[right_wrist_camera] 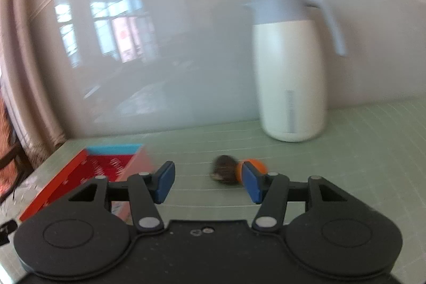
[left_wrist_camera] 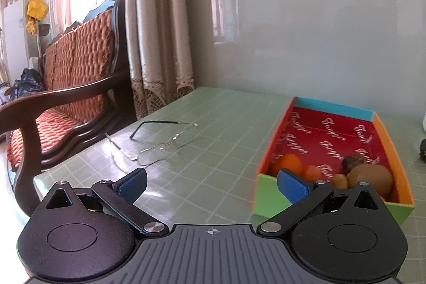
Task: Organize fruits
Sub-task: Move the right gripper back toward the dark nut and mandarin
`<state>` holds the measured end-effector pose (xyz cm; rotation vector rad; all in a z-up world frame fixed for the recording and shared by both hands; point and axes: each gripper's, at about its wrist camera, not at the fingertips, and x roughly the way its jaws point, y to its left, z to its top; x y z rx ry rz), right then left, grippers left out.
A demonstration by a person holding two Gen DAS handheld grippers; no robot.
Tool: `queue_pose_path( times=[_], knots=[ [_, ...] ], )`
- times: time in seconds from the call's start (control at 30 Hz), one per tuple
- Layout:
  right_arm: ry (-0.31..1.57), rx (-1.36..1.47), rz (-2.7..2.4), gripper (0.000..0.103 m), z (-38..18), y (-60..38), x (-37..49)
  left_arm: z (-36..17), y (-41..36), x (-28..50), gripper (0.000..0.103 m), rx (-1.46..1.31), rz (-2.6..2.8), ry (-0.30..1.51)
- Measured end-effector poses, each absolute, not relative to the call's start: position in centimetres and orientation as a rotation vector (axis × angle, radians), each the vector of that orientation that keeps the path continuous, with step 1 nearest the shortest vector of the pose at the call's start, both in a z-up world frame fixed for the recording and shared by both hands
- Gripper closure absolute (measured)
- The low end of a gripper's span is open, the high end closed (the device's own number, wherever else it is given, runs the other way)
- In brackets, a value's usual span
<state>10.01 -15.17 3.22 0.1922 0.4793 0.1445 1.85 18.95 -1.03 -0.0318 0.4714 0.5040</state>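
Note:
A shallow box (left_wrist_camera: pixel 384 140) with a red floor and coloured walls lies on the green table at the right of the left wrist view. Inside its near end are an orange fruit (left_wrist_camera: pixel 290 164), a smaller orange one (left_wrist_camera: pixel 313 172), a small yellow-brown one (left_wrist_camera: pixel 340 180), a brown kiwi-like fruit (left_wrist_camera: pixel 371 176) and a dark wrinkled one (left_wrist_camera: pixel 352 163). My left gripper (left_wrist_camera: pixel 211 184) is open and empty, its right finger in front of the box's near wall. In the right wrist view my right gripper (right_wrist_camera: pixel 209 182) is open and empty. Beyond it on the table lie a dark wrinkled fruit (right_wrist_camera: pixel 225 169) and an orange fruit (right_wrist_camera: pixel 257 166). The box (right_wrist_camera: pixel 80 172) is at the left.
A pair of glasses (left_wrist_camera: pixel 159 145) lies unfolded on the table left of the box. A white thermos jug (right_wrist_camera: pixel 290 65) stands by the glossy back wall. A wooden sofa (left_wrist_camera: pixel 66 87) with orange cushions stands past the table's left edge, next to curtains.

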Motion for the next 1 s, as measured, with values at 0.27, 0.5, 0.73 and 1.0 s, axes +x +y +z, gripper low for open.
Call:
queue_pose_path(
  times=[0.27, 0.5, 0.73, 1.0],
  knots=[
    [0.475, 0.227, 0.054, 0.047, 3.4, -20.5, 9.3, -0.6, 15.5, 2.9, 0.0, -0.032, 0.455, 0.452],
    [0.473, 0.238, 0.008, 0.04, 3.2, -23.7, 8.5, -0.3, 12.6, 3.7, 0.0, -0.03, 0.415, 0.449],
    [0.466, 0.239, -0.028, 0.039, 3.4, -26.2, 7.5, -0.3, 10.3, 4.3, 0.0, -0.039, 0.386, 0.453],
    [0.462, 0.25, -0.07, 0.039, 3.5, -29.0, 6.5, -0.1, 7.0, 4.9, 0.0, 0.001, 0.318, 0.455]
  ],
)
